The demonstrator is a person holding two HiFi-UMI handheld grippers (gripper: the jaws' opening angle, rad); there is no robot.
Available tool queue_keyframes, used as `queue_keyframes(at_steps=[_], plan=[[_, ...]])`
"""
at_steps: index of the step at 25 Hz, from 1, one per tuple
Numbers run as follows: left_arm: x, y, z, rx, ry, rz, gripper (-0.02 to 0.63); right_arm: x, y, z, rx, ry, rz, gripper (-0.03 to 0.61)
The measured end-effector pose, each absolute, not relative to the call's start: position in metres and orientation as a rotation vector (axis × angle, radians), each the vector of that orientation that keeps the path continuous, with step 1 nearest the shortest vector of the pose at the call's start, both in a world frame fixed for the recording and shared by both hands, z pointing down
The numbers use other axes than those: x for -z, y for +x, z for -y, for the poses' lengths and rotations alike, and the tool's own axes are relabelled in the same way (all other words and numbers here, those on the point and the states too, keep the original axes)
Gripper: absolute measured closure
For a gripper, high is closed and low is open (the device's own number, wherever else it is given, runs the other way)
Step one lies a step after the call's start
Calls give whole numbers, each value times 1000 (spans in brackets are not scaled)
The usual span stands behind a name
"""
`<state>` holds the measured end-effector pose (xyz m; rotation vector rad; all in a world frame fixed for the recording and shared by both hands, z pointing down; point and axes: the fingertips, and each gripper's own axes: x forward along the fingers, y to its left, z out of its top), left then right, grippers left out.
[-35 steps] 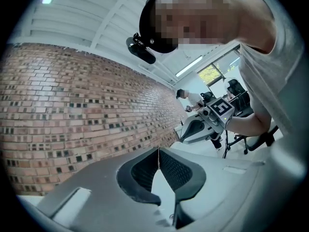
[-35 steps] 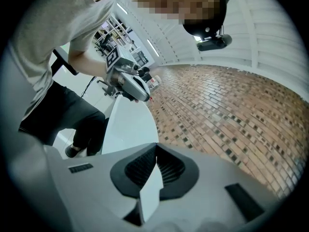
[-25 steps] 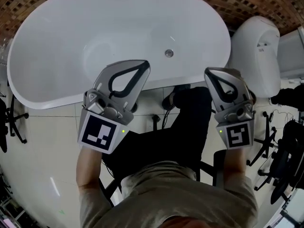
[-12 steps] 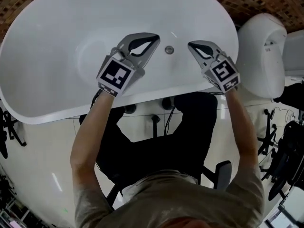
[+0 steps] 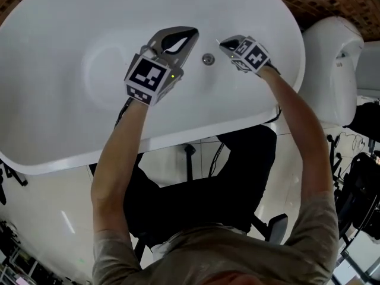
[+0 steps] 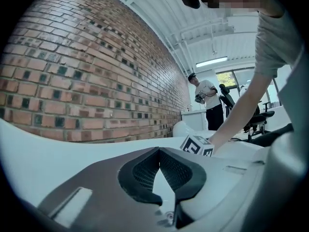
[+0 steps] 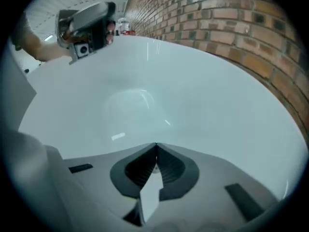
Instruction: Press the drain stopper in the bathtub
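In the head view the white bathtub (image 5: 71,117) fills the upper half, and its small round metal drain stopper (image 5: 208,59) sits on the tub floor. My left gripper (image 5: 193,35) hangs over the tub just left of and beyond the stopper, its jaws shut with nothing between them. My right gripper (image 5: 221,43) is close to the stopper's upper right, tips pointing left, also shut and empty. Neither touches the stopper. The left gripper view has its shut tips (image 6: 158,149) and the right gripper's marker cube (image 6: 197,146). In the right gripper view the shut tips (image 7: 156,145) face the tub's inner wall (image 7: 193,95).
A brick wall (image 6: 72,81) runs behind the tub. A white toilet (image 5: 332,58) stands to the tub's right. A black office chair (image 5: 237,177) is under me, more chairs (image 5: 362,189) at the right. A person (image 6: 205,100) stands far off in the room.
Both grippers have reached further forward over the tub. The right gripper has swung left and now sits close beside the drain stopper; the left has shifted only slightly.
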<state>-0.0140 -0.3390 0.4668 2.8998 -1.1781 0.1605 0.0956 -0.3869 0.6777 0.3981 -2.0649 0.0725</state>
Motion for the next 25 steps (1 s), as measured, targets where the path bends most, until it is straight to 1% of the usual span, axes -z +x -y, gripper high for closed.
queue_keyframes(at_steps=[6, 9, 12, 15, 18, 25], plan=[[-463, -20, 352, -133, 2909, 1251, 606, -765, 99, 432, 25, 317, 1906, 578], [-466, -19, 352, -195, 2960, 1265, 606, -826, 111, 415, 47, 180, 1821, 578], [-475, -16, 347, -292, 2985, 1236, 606, -867, 110, 394, 125, 27, 1766, 578], [-482, -6, 338, -401, 3062, 1216, 606, -894, 102, 377, 158, -73, 1752, 578], [-490, 5, 331, -529, 3166, 1181, 606, -911, 99, 383, 122, -15, 1752, 578], [-496, 0, 332, -540, 3141, 1204, 606, -937, 101, 394, 19, 113, 1750, 577]])
